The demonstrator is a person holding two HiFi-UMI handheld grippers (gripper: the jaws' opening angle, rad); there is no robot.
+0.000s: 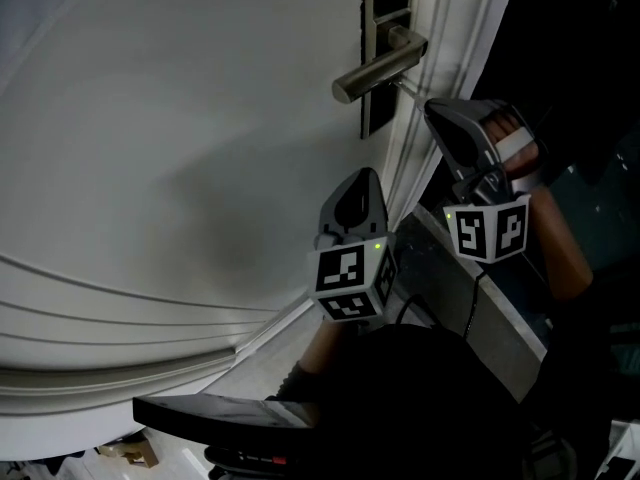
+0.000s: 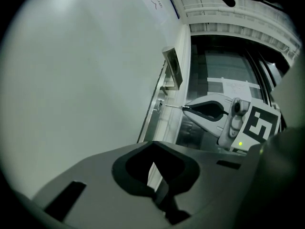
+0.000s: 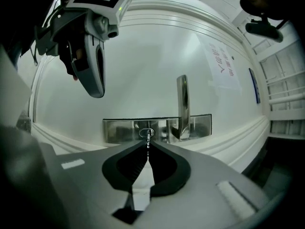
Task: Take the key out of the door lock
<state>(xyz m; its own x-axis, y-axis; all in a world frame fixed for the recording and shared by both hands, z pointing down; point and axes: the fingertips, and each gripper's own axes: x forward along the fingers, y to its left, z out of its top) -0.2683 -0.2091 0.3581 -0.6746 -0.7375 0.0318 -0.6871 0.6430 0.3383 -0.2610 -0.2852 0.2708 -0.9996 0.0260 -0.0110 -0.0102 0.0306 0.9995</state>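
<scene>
A thin metal key points at the keyhole in the steel lock plate of a white door. My right gripper is shut on the key's near end. Whether the key's tip is still inside the keyhole I cannot tell. In the left gripper view the key spans from the plate to the right gripper. The lever handle sticks out just above. My left gripper hangs below the handle, close to the door, shut with nothing in it.
White door-frame mouldings run beside the lock. Right of them is a dark opening with glass. A paper notice is stuck on the door. A person's forearm holds the right gripper. A black object lies low by the floor.
</scene>
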